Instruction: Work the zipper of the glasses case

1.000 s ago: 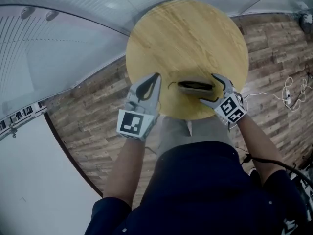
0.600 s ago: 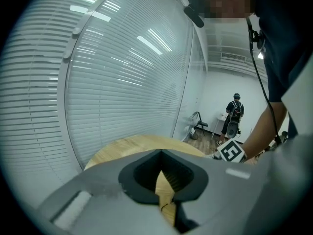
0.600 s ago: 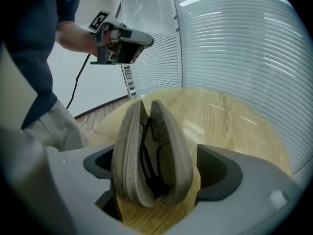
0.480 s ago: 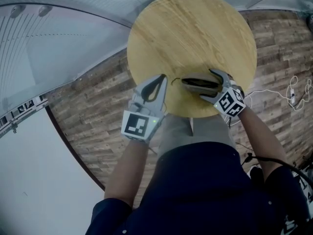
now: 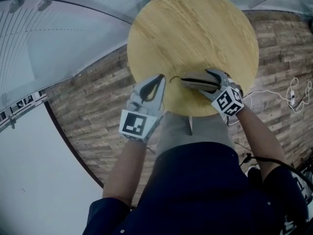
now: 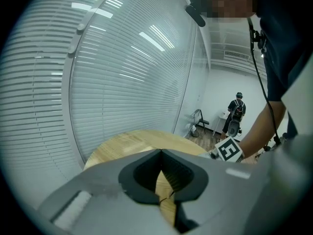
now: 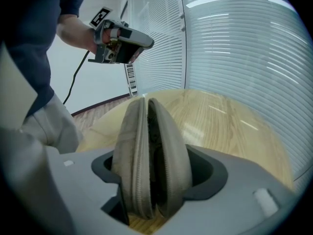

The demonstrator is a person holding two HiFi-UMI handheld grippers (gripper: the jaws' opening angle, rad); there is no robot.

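A round desk (image 5: 195, 28) of pale wood stood on a floor of brown planks (image 5: 83, 106). Near the desk's lower edge in the head view lay a grey-beige fabric glasses case (image 5: 190, 81), long side running left to right.

The right claw (image 5: 203, 82) reached in from the lower right and straddled the case's right end, one jaw above it and one below. Its jaws had just been closing. In the right gripper view the glasses case (image 7: 161, 141) filled the gap of the right claw (image 7: 159, 170), and both jaws pressed against its sides. The case stood on edge there, its two shells slightly parted, with a dark gap between them and zipper teeth (image 7: 138, 170) lining the rims.

The left claw (image 5: 160, 77) lay at centre left of the head view, its jaws pressed together and its tip just beside the case's left end. A thin dark cord (image 5: 172, 78) curled between that tip and the case. In the left gripper view the left claw (image 6: 160, 151) showed its jaws meeting in a closed seam, with a fine dark strand (image 6: 160, 198) low in it. Whether the claw pinched that strand could not be told.

White slatted blinds (image 6: 112, 82) filled the left of that view. A person (image 6: 237, 112) stood small and far off at right of centre. A white cable (image 5: 288, 94) trailed over the floor at the right edge of the head view.
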